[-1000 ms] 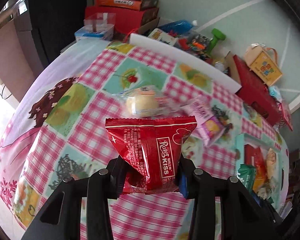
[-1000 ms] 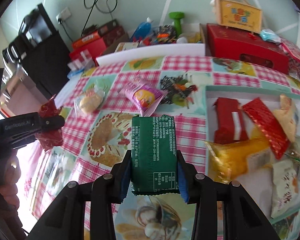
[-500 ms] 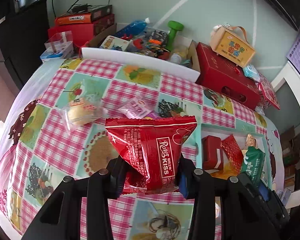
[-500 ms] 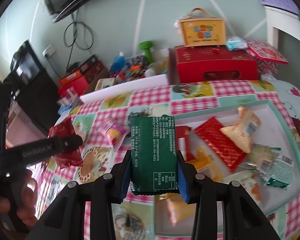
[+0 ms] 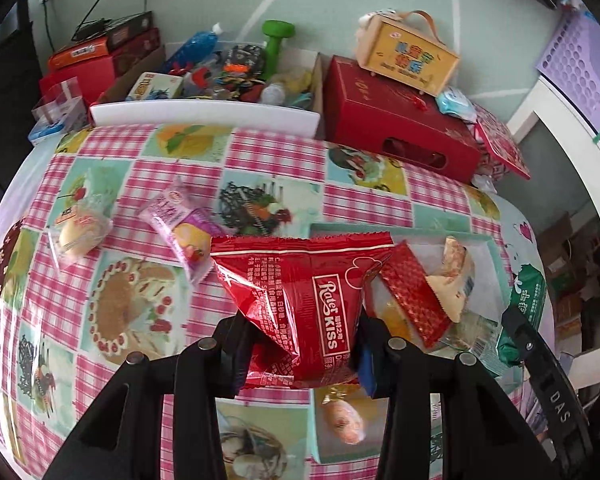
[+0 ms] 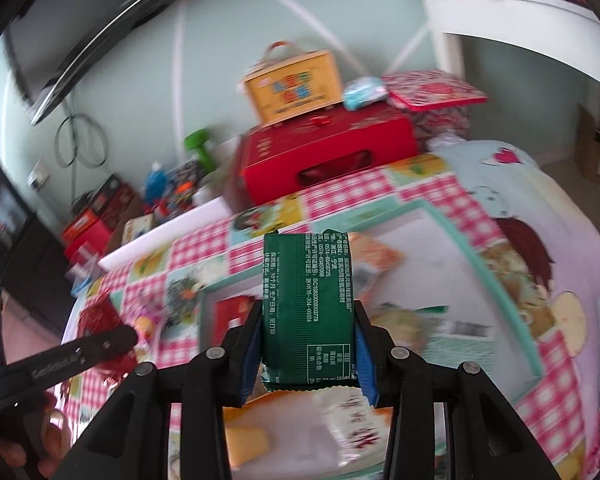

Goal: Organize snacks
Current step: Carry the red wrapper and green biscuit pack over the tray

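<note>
The left gripper (image 5: 300, 344) has its fingers clamped on a red "Rater KISS" snack packet (image 5: 304, 292), held above the near left edge of the pale green tray (image 5: 400, 227), at lower centre of the left view. The right gripper (image 6: 306, 354) grips a dark green snack packet (image 6: 308, 312) over the tray's interior, where several snacks already lie. To place both well, I would lower each packet close to a bare patch of the tray before opening the fingers, so nothing bounces out. Two snacks remain on the checked tablecloth (image 5: 260, 152): a pink-wrapped cake (image 5: 180, 228) and a clear-wrapped bun (image 5: 80, 232), left of centre.
</note>
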A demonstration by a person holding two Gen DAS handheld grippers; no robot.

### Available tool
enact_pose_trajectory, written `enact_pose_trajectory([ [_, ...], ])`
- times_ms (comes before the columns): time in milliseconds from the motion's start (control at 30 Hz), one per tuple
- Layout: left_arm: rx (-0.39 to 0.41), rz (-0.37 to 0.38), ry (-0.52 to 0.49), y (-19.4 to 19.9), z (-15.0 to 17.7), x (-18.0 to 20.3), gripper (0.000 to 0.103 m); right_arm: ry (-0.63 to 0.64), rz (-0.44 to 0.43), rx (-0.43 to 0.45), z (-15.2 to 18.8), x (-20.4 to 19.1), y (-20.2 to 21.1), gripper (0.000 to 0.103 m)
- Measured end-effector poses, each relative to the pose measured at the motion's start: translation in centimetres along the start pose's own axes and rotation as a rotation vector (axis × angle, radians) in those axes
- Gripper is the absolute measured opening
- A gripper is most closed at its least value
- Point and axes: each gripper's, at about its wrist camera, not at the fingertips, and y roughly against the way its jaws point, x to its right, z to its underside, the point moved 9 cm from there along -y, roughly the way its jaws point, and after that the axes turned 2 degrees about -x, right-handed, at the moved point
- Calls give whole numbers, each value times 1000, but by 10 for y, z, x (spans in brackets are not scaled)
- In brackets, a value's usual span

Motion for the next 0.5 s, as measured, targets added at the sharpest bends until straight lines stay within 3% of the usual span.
enact_pose_trajectory([
  [267,-45,28,-33,-17,3,35,44,-102,54,18,-12,48,0,42],
  [500,-71,6,-77,-34,4,55,44,-111,67,29,-17,60,-12,42],
])
